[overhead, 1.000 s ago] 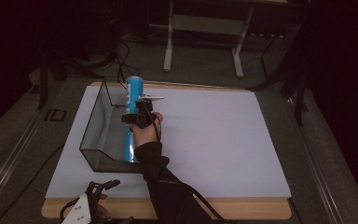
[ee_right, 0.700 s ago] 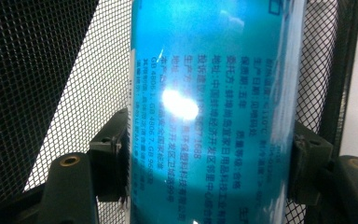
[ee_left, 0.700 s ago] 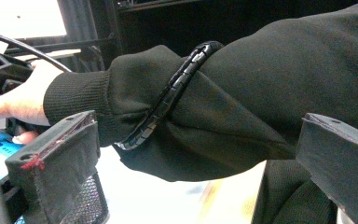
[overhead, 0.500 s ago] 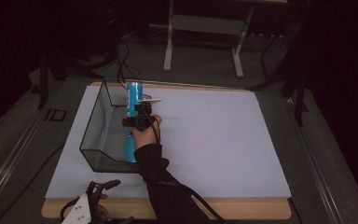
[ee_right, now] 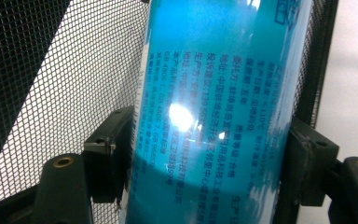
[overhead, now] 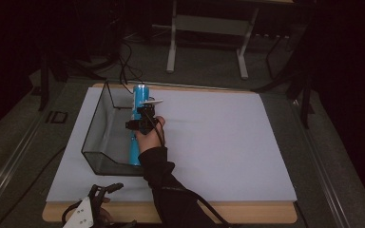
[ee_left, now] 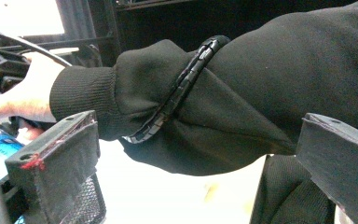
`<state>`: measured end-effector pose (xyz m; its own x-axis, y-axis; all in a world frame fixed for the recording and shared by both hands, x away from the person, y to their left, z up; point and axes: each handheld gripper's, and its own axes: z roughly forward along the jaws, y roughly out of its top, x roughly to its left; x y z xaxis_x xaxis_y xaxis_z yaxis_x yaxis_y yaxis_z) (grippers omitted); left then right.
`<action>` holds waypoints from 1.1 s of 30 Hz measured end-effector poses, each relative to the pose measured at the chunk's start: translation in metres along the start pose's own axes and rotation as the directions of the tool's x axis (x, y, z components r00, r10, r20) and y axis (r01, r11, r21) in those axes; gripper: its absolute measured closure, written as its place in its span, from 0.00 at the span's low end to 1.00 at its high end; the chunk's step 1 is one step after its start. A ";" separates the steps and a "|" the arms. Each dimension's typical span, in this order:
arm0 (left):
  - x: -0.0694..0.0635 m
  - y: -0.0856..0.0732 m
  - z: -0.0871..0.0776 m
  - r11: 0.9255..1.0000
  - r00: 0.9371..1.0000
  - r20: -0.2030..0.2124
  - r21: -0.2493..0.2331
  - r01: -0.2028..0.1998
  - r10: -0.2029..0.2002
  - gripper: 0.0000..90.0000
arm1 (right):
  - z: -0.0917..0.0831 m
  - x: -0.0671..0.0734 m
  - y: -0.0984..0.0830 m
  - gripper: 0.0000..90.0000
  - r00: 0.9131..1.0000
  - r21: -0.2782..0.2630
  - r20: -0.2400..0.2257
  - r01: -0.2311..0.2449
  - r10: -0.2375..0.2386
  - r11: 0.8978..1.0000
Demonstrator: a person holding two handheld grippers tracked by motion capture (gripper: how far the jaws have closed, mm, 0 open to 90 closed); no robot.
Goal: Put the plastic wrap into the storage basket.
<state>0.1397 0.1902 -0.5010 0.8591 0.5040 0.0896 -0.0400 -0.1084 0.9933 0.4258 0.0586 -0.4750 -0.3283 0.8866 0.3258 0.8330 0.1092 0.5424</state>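
The blue cylindrical can, printed with small text along its side, sits clamped between the 2 black jaws of the right tongs, one jaw pressed to each side of it. In the high view the right tongs grip the can partway along its length, and the can lies along the right-hand wall of a black wire-mesh basket, its silver top end pointing away from the person. The mesh stands close behind the can in the right gripper view. The person's right hand and black sleeve reach in from the bottom edge.

The left tongs rest low at the near edge of the tabletop, well apart from the basket. In the left gripper view their 2 jaws stand wide apart with nothing between them, facing the black sleeve and its cable.

A white sheet covers the tabletop.
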 end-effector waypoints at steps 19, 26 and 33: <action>-0.001 -0.001 0.002 1.000 1.000 0.001 0.007 -0.002 0.002 0.00 | -0.044 0.002 0.022 0.14 0.990 0.000 -0.017 0.140 -0.140 0.990; 0.000 -0.001 0.003 1.000 1.000 0.000 0.015 -0.003 0.003 0.00 | -0.059 -0.014 0.022 0.15 0.980 0.006 -0.078 0.186 -0.185 0.982; 0.000 -0.002 0.003 1.000 1.000 -0.002 0.020 -0.003 0.003 0.00 | -0.076 -0.027 0.019 0.15 0.965 -0.020 -0.062 0.255 -0.256 0.967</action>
<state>0.1411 0.1876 -0.5031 0.8581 0.5052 0.0924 -0.0322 -0.1266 0.9914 0.4166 0.0025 -0.4142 -0.5578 0.7993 0.2236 0.7126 0.3230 0.6228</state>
